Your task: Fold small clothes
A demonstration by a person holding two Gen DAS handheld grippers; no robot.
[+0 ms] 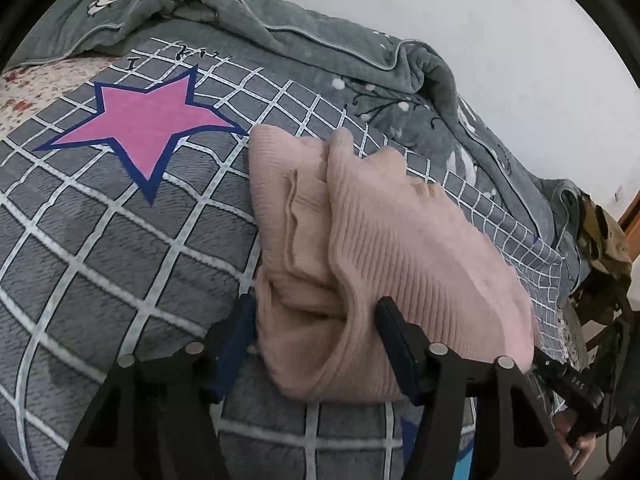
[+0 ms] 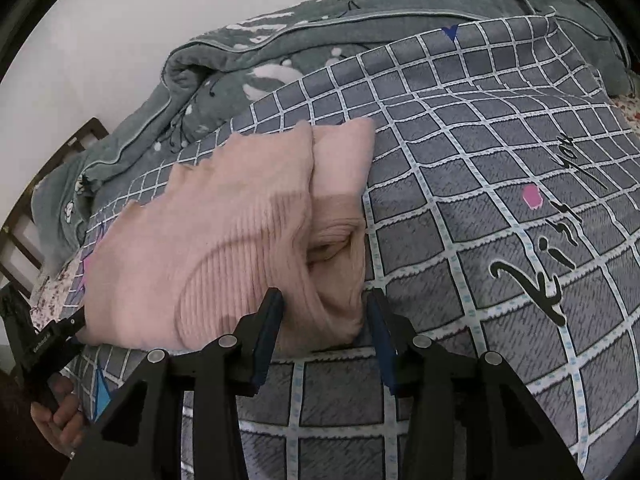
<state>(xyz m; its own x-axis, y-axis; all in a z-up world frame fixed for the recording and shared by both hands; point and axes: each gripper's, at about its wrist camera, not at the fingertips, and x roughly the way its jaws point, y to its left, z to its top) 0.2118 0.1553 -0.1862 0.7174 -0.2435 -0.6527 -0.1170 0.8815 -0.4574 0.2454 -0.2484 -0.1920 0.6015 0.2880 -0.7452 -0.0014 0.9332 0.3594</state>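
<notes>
A pink ribbed knit garment (image 1: 380,240) lies folded in a thick bundle on a grey checked blanket (image 1: 120,248). My left gripper (image 1: 316,312) is at its near left corner, jaws apart around the bunched folded layers. My right gripper (image 2: 324,304) is at the near right corner of the same garment (image 2: 224,232), jaws apart with the folded edge between them. Neither clamps the cloth tightly. The left gripper also shows at the left edge of the right wrist view (image 2: 48,340), held by a hand.
The checked blanket has a pink star (image 1: 148,124) and black lettering (image 2: 552,248). A rumpled grey-green quilt (image 1: 320,40) lies behind along a white wall. A wooden bed frame (image 2: 48,200) and a camouflage item (image 1: 604,240) lie at the bed's edge.
</notes>
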